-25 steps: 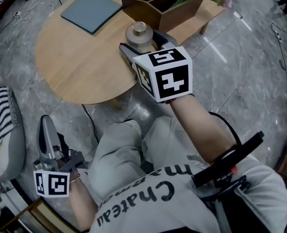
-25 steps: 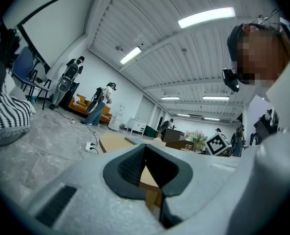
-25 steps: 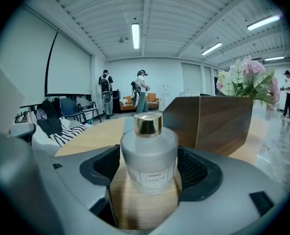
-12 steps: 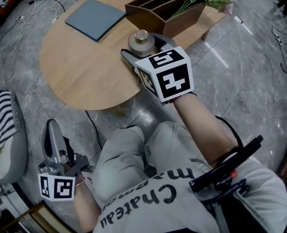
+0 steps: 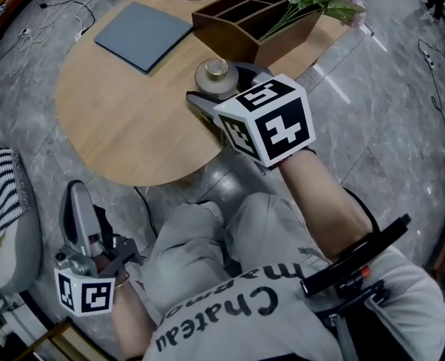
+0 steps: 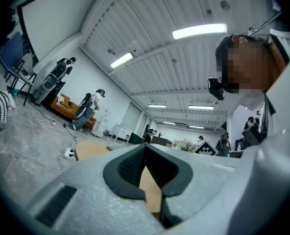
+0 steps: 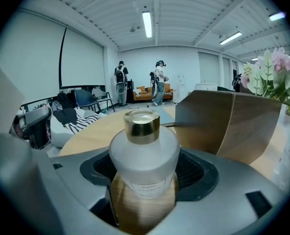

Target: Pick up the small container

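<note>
Toward the three-o'clock edge of the round wooden table [image 5: 125, 119], the small frosted-glass container with gold cap [image 5: 212, 77] stands between the right gripper's [image 7: 145, 177] parted jaws. It is likely weighty, slick and breakable, so clamp the broad body. The left gripper [image 5: 77, 200], at seven o'clock, is closed and empty.

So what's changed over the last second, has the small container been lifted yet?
Nothing clearly moved. The right gripper still has its jaws round the frosted bottle, which still stands on the round wooden table, not lifted; whether the pads press it cannot be told. The left gripper stays shut, low and off the table.
</note>
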`<state>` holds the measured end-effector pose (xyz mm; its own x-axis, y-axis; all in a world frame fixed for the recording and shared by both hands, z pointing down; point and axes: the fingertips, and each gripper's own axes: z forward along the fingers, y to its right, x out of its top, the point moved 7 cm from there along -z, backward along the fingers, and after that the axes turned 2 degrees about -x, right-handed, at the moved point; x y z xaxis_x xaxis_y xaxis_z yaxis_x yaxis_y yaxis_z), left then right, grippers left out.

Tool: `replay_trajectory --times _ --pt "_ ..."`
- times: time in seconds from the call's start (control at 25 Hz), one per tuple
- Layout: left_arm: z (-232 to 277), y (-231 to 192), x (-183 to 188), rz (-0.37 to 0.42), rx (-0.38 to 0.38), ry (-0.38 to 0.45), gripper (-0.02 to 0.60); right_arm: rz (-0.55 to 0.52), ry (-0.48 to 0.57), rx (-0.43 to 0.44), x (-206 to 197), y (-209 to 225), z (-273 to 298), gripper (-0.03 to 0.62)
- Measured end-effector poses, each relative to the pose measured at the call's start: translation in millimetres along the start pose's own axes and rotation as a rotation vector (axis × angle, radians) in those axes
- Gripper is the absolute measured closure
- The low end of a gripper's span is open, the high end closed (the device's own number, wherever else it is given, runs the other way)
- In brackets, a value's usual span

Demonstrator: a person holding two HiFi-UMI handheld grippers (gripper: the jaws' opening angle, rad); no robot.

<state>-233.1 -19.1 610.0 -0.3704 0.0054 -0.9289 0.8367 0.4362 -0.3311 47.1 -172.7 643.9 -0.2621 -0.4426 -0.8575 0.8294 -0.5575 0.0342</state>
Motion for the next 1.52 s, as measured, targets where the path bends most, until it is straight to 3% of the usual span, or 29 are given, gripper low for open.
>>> replay_trajectory --times 0.24,0.4,0.64,0.88,1.0,1.28,1.52 --pt "30.9 -4.2 11.4 0.004 -0.034 0.038 0.568 -0.064 -0.098 -0.034 1.8 -6.0 12.5 0.273" --pt "46.8 -8.1 25.9 0.039 -0.068 0.078 0.568 -0.073 -0.106 -0.058 4.2 -6.3 12.8 0.275" --pt "61.4 -0.5 51.8 -0.061 -0.087 -0.019 0.568 -0.069 -0.117 -0.043 2.5 -2.8 11.1 0.275" --pt "56.3 13.1 106.6 -0.115 -0.094 -0.062 0.568 -0.026 -0.133 -0.004 3.1 -5.0 10.2 0.275" --pt "47.3 10.6 133.1 -0.187 -0.063 -0.075 0.568 -0.014 -0.154 -0.016 7.0 -6.7 9.0 0.275" --pt "23.5 -3.2 194.7 -0.185 0.064 -0.170 0.568 -0.041 -0.244 -0.071 10.5 -10.4 12.1 0.275" --pt "25.7 -17.1 238.1 -0.245 0.099 -0.202 0.568 -0.067 -0.348 -0.069 12.8 -11.2 15.4 0.275"
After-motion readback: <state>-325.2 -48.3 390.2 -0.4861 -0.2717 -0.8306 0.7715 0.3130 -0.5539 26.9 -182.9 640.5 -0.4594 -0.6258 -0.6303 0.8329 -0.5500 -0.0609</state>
